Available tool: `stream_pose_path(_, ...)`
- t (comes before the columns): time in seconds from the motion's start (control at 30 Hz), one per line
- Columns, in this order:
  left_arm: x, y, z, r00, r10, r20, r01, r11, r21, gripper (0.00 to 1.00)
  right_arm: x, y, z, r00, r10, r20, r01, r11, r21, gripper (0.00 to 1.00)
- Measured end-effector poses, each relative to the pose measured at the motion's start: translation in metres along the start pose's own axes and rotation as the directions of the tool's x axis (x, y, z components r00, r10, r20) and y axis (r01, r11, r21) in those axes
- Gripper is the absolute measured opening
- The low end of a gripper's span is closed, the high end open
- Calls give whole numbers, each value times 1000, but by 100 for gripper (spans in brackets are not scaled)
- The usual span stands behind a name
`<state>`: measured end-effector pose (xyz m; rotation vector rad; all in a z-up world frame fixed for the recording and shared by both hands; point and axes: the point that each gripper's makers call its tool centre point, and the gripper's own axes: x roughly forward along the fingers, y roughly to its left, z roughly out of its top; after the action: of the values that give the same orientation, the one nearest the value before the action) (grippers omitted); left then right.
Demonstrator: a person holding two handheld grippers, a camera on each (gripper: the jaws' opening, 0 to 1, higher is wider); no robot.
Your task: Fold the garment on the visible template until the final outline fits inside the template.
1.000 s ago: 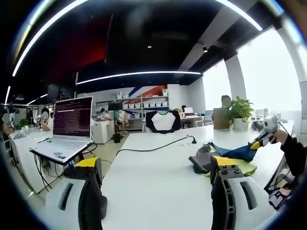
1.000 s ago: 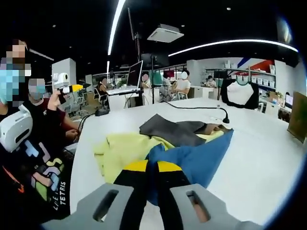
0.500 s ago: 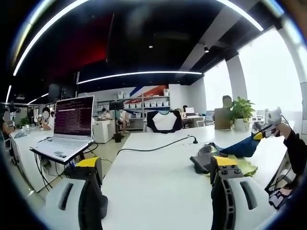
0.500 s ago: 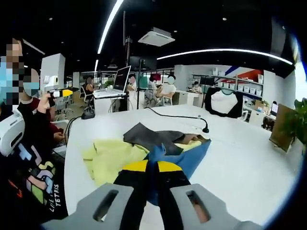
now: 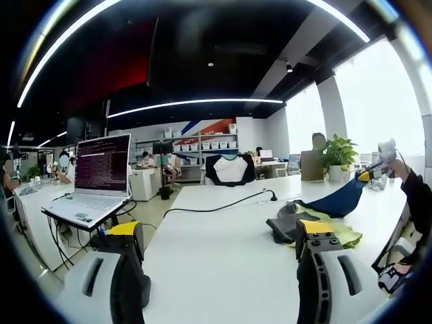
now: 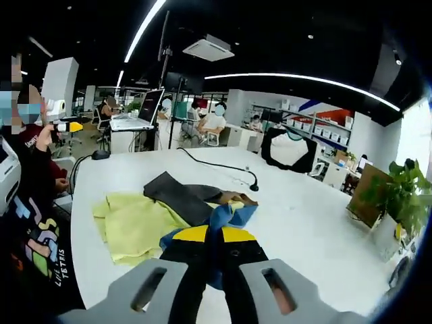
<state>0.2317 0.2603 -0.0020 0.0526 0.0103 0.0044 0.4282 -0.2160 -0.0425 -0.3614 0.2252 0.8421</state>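
Blue cloth (image 6: 233,217) is what your right gripper (image 6: 214,251) has pinched, jaws clamped tight on one end of it. In the left gripper view that same blue piece (image 5: 335,202) runs as a long taut strip, low end on the pile, high end up at your right gripper (image 5: 368,175) near the plant (image 5: 337,157), so its long axis slants up and away from the table (image 5: 223,250).

Compared with a second ago, the strip is pulled a lot higher and straighter; before it was slumped on the heap with the gripper low. In the right gripper view less blue lies spread on the table than before.

It's a wrinkled heap sitting near the table's edge: a yellow-green piece (image 6: 131,223) spread flat underneath, a dark grey piece (image 6: 177,197) lying across it, and the blue one coming off the top. A bit of brown shows at the far end, can't tell what it is.

Your left gripper (image 5: 219,260) is parted wide with nothing between the jaws, over bare table, well apart from the pile. Laptop (image 5: 94,182) sits off on another desk, and a black cable (image 5: 216,208) snakes across the table.
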Motion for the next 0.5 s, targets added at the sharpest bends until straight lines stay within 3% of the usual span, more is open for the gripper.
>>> stream_pose_path(0.23,-2,1,-1,1000,-1,-5,1,1000,-2,98,-13,-30,-11,996,-83,-16,83,996,28,2)
stream_pose_path(0.5,-3,0,0,1000,-1,-5,1,1000,2,98,-22,-68,-47,980,-183,-81,190,979,81,2)
